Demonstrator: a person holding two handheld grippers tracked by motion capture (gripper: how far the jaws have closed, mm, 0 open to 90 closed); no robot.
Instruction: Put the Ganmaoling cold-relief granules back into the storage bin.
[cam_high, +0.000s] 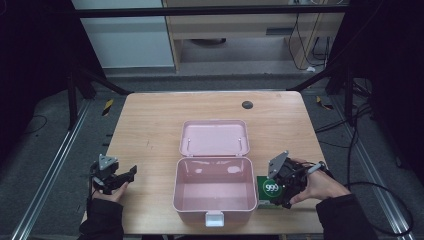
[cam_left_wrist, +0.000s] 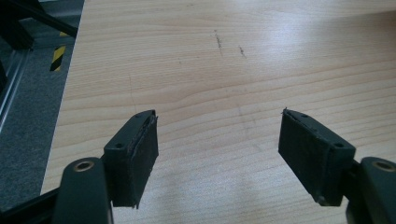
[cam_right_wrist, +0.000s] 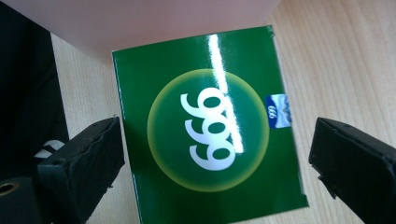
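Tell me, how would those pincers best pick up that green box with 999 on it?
Probably from above. The green box lies flat on the table, printed face up, close beside the open pink case. The right gripper hangs over it, open, a jaw outside each long edge. Closing on those two parallel edges looks safest; the case wall crowds one short end.
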